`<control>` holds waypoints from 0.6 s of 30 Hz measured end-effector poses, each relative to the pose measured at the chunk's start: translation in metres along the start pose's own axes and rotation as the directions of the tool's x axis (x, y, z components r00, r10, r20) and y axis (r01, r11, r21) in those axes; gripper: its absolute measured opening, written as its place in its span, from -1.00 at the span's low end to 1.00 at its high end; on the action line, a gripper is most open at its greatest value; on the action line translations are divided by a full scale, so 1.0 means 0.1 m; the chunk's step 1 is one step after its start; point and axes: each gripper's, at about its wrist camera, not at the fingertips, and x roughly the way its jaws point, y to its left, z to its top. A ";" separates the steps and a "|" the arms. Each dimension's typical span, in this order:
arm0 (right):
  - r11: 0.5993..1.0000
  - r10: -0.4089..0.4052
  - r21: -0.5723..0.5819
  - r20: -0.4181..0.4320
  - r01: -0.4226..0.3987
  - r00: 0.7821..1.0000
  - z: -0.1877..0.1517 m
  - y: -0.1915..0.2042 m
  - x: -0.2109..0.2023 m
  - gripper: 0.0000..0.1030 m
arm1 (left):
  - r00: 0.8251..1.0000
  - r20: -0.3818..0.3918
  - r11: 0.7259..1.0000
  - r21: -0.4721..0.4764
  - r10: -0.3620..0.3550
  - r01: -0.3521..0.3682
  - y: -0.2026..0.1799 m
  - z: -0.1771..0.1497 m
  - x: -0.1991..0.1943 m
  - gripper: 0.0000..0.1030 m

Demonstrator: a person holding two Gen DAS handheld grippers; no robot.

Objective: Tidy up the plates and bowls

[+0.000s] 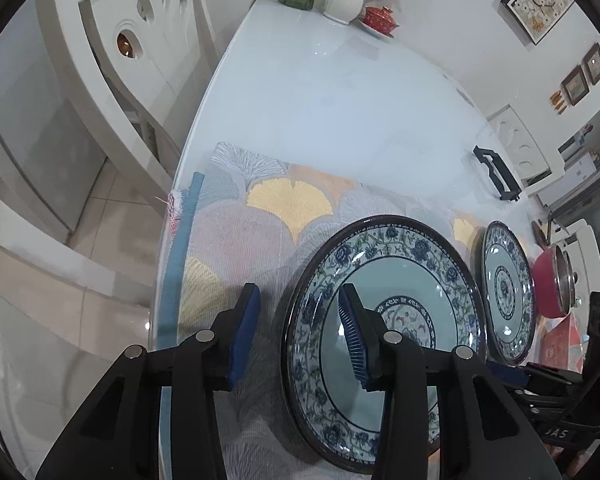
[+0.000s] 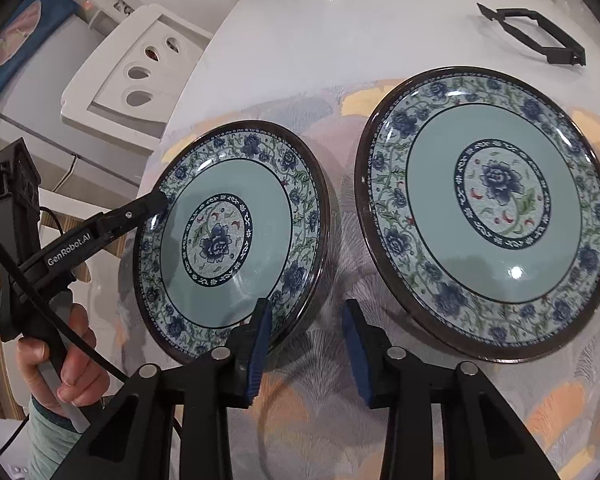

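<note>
Two blue-and-white floral plates lie side by side on a patterned placemat (image 2: pixel 320 420). My left gripper (image 1: pixel 298 336) is open and straddles the left rim of the nearer plate (image 1: pixel 404 280): one pad is over the plate, the other over the mat. In the right wrist view this gripper (image 2: pixel 152 205) sits at the left edge of that same plate (image 2: pixel 228 184). My right gripper (image 2: pixel 308 346) is open at that plate's lower right rim, one pad over the rim and the other over the mat between the plates. The second plate (image 2: pixel 492 288) lies untouched to the right.
A black open frame (image 2: pixel 536 36) lies on the white table (image 1: pixel 320 92) beyond the plates. A red pot (image 1: pixel 552 280) stands to the right of the second plate (image 1: pixel 508 256). A vase with flowers (image 1: pixel 344 0) is at the far end. White chairs (image 1: pixel 112 60) flank the table. A hand (image 2: pixel 64 364) holds the left gripper's handle.
</note>
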 end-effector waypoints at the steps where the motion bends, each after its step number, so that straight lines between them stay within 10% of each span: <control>1: 1.000 -0.004 -0.006 0.004 0.004 1.000 0.01 0.01 0.01 -0.35 | 1.000 0.004 1.000 0.000 -0.004 0.004 0.00 0.01 0.00 -0.27; 18: 0.994 -0.048 -0.100 0.041 0.052 0.998 0.09 0.17 0.01 -0.48 | 0.999 0.025 0.999 0.035 -0.030 0.029 -0.13 -0.11 -0.08 -0.53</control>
